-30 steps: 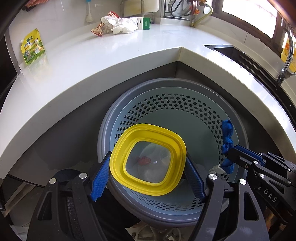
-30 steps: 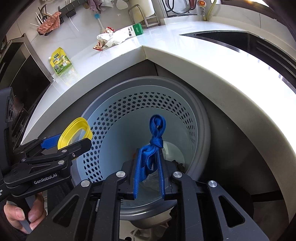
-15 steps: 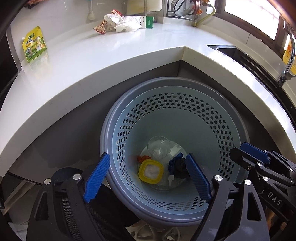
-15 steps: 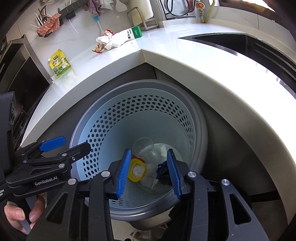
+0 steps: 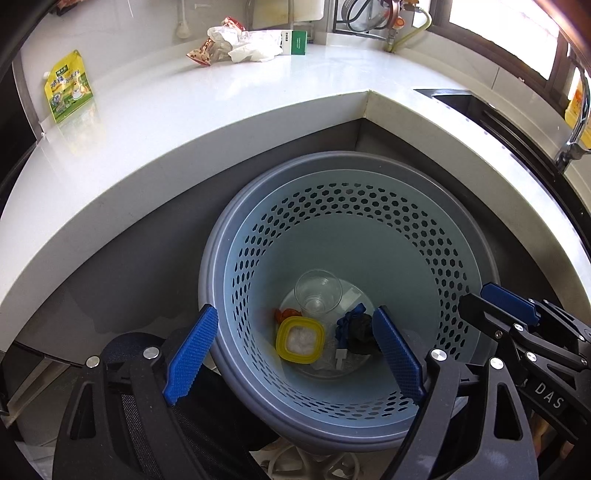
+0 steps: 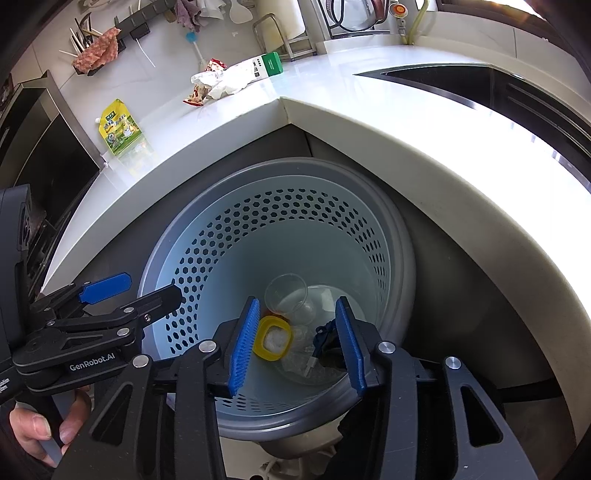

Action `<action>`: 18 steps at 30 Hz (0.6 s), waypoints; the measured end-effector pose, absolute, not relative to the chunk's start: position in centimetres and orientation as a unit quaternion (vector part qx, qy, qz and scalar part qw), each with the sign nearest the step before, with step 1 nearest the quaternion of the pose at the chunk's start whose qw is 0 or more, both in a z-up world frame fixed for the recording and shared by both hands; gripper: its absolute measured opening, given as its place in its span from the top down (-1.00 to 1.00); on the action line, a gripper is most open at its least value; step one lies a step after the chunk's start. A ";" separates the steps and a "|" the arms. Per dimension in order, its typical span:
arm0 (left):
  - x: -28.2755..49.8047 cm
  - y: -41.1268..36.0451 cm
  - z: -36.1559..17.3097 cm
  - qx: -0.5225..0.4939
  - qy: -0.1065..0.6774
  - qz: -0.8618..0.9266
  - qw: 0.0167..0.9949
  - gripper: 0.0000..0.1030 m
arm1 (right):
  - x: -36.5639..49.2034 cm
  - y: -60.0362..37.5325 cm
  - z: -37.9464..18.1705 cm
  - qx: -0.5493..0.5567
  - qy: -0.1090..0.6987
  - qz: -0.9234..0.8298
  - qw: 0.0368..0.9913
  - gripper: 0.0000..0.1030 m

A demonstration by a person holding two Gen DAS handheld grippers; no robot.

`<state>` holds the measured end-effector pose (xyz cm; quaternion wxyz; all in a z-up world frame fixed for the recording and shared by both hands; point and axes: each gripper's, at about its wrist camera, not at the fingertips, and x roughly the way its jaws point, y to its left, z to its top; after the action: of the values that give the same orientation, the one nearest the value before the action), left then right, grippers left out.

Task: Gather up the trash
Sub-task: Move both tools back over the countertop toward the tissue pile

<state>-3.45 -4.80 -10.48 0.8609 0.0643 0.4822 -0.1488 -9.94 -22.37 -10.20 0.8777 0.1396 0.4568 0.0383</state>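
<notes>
Bin (image 5: 236,258) below the counter now holds the yellow lid (image 5: 300,339) and blue ribbon (image 5: 349,321), both just dropped. Left gripper (image 5: 291,354) and right gripper (image 6: 295,347) hang open, empty; wrappers (image 5: 240,46) remain on the counter (image 5: 221,110).

A white countertop (image 5: 207,110) bent round an inner corner, its pale edge facing dark grey cabinet fronts (image 5: 122,266) below. At two o'clock a dark sink (image 6: 461,81) was sunk into it, with a chrome tap (image 5: 574,147) at three o'clock. Daylight poured through a window (image 5: 495,29) at one o'clock and glared off the stone. At eleven o'clock a white wall (image 6: 166,48) carried a rail of utensils (image 6: 110,33).
</notes>
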 end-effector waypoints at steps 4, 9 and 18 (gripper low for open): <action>-3.5 -4.6 -10.1 0.062 0.477 -0.147 0.864 -0.63 | -10.1 -22.3 -10.1 0.140 0.455 0.038 0.879 0.17; -3.3 -4.1 -9.0 0.053 0.466 -0.142 0.872 -0.65 | -10.0 -22.1 -9.4 0.134 0.451 0.040 0.882 0.12; -1.7 -2.7 -6.1 0.035 0.440 -0.124 0.889 -0.68 | -8.6 -22.1 -7.0 0.134 0.436 0.045 0.889 0.02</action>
<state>-1.72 -2.66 -6.06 0.8886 0.0354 0.4403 -0.1239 -8.63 -22.11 -7.00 0.8886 0.1343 0.4362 0.0449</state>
